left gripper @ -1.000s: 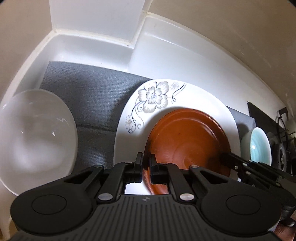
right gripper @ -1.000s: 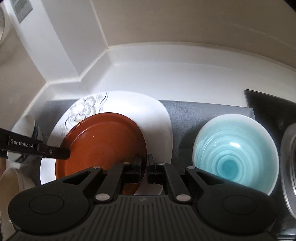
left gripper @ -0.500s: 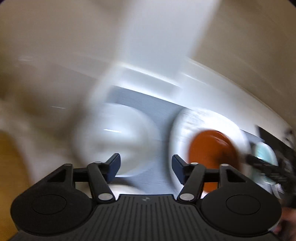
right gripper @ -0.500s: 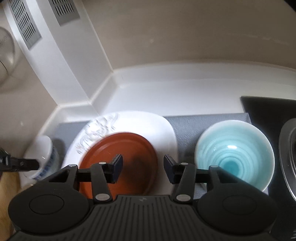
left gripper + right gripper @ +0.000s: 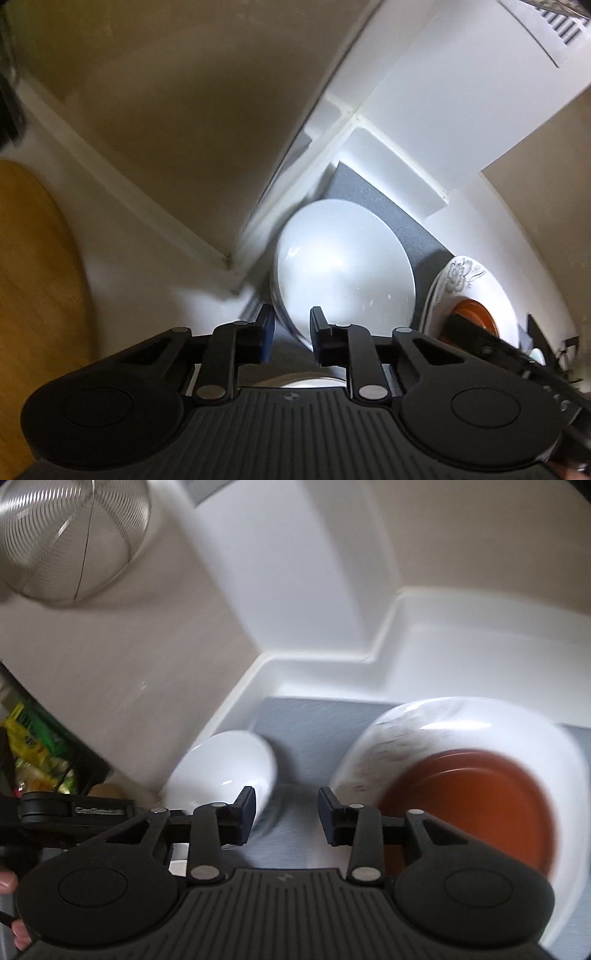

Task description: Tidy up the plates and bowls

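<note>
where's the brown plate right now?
The brown plate sits on the white flowered plate, on the grey mat, right of the white bowl in the right wrist view; only a sliver shows at the left wrist view's right edge.

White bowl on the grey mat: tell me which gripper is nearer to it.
Left. The left gripper has the white bowl's near rim between its jaws. The right gripper sits beside the bowl, over the grey mat.

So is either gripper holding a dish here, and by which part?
The left gripper jaws straddle the white bowl's near rim; whether they press cannot be told. The right gripper holds nothing.
</note>
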A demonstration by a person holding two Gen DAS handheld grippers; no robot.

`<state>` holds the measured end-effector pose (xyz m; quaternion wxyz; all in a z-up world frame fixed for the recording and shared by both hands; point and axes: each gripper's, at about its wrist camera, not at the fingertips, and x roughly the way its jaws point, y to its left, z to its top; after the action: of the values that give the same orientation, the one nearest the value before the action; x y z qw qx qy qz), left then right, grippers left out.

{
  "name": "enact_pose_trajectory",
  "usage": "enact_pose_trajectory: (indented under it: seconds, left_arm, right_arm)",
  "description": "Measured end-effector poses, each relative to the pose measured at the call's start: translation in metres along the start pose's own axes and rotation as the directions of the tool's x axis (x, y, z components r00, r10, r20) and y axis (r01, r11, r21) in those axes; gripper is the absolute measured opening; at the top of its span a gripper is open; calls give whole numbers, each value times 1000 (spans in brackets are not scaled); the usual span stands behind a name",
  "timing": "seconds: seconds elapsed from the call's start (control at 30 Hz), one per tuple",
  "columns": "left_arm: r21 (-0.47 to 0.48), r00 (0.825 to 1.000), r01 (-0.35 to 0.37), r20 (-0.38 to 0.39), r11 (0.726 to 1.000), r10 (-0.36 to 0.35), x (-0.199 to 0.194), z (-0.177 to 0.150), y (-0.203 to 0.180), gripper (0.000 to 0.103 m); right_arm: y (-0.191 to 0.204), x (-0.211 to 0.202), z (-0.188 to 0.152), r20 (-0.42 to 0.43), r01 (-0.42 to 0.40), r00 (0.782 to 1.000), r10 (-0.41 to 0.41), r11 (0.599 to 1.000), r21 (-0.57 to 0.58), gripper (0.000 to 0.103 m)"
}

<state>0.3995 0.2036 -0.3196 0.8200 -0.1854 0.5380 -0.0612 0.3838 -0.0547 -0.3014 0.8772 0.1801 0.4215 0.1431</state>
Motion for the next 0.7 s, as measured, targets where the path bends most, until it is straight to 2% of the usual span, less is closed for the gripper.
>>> enact_pose_trajectory:
  seconds: [0.13,0.23,0.33,0.4,0.47,0.6,0.7]
  left_arm:
    - [-63,1000,18,-19,998,-19,8,-2,9,20]
    - [-42,1000,4,-1,999,-4,11,-8,5,18]
    - [-77,1000,24,16,997,-23,9,-9,12,18]
    - [-119,998,57,15,991,-56,10,-7,19,18]
    - [-116,998,58,10,992,-57,11,-7,19,18]
    - [-62,1000,12,11,998,-11,13,-8,4,16]
    - [-57,1000,-7,3,998,7,16,-15,-3,16]
  right_arm:
    - [10,26,3,-77,-3,997,2,1000,-8,42]
    - [9,44,4,-120,-2,993,2,1000,5,42]
    - [7,57,2,-153,1,988,1,1000,10,34]
    - [5,62,3,-153,-12,988,16,1000,28,20]
    - [6,63,3,-138,-15,990,18,1000,26,19]
    - [9,62,4,-142,-8,990,7,1000,-6,16]
    - [0,54,4,-130,-40,990,50,996,82,16]
